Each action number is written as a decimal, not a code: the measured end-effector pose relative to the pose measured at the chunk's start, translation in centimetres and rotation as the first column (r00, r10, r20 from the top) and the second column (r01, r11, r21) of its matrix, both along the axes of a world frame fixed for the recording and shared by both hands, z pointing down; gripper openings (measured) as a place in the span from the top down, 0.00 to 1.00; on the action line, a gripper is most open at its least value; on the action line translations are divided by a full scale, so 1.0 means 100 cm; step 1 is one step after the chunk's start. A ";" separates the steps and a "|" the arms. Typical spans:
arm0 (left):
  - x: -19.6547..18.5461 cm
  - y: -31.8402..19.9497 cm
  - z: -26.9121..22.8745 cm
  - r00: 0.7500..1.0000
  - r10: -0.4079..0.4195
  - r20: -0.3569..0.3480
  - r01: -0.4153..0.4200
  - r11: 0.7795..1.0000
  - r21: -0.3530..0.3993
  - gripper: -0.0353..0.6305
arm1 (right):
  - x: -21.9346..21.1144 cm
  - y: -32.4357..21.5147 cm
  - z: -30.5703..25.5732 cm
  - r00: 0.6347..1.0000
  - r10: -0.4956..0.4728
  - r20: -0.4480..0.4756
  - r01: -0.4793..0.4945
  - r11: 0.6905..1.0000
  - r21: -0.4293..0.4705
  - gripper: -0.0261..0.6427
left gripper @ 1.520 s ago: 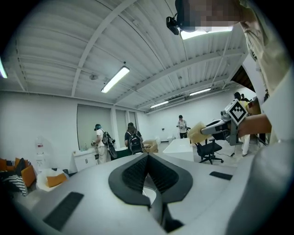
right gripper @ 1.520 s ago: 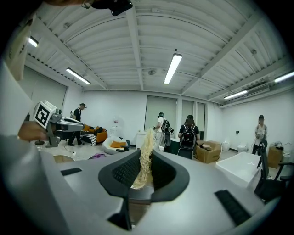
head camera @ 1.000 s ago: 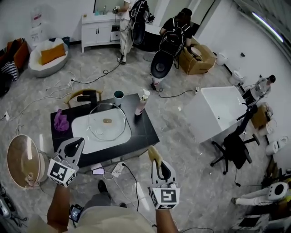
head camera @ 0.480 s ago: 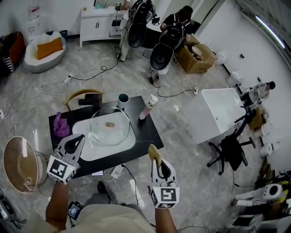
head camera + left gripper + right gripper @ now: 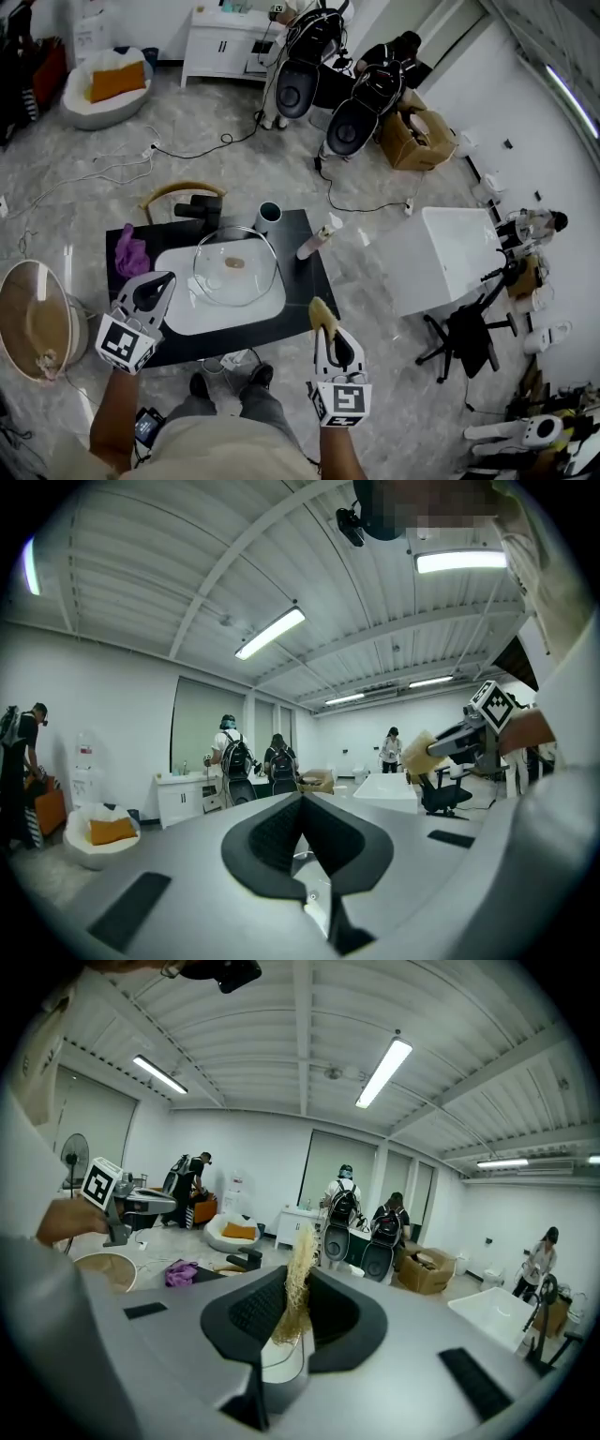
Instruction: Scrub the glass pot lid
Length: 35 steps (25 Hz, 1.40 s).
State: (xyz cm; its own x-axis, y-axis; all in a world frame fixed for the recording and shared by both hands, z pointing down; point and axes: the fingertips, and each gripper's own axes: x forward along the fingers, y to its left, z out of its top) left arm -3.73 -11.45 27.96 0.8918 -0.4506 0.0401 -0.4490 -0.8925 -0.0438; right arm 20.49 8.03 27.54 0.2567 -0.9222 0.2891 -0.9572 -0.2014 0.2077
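**Inspection: lid in basin, both claws clear of it**

The glass pot lid (image 5: 233,265) lies over the white basin (image 5: 192,314) set in the black table (image 5: 314,291), with its small tan knob at the middle. Neither claw touches it.

The left claw (image 5: 161,283) is held at the near left edge of the basin. Its jaws are pressed together with nothing between them.

The right claw (image 5: 328,333) is held off the table's near right corner, well apart from the lid. It is clenched on a yellow fibrous scrubber (image 5: 321,314), which stands up past the jaw tips.

Other items on the table:
- a purple cloth (image 5: 131,251) to the left of the basin
- a black faucet (image 5: 201,205) and a cup (image 5: 269,214) along the far edge
- a spray bottle (image 5: 317,242) lying tilted to the right of the lid
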 end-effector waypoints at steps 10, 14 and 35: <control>-0.016 -0.004 -0.008 0.983 -0.175 0.062 0.174 0.985 0.008 0.93 | 0.019 -0.098 0.021 0.981 -0.183 0.066 0.183 0.983 0.010 0.86; -0.010 -0.007 -0.006 0.965 -0.241 0.107 0.241 0.971 0.012 0.93 | 0.032 -0.129 0.029 0.968 -0.234 0.088 0.235 0.972 -0.002 0.86; -0.016 -0.029 0.131 0.908 -0.316 0.276 0.367 0.917 -0.156 0.93 | 0.037 -0.248 0.191 0.938 -0.337 0.083 0.347 0.916 -0.201 0.86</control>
State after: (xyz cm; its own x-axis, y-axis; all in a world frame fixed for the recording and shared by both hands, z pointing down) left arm -5.29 -14.37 41.05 0.6359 -0.6854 0.3547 -0.7261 -0.6871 -0.0260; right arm 24.17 -16.75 46.63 -0.0819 -0.8685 0.4889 -0.9693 0.1836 0.1638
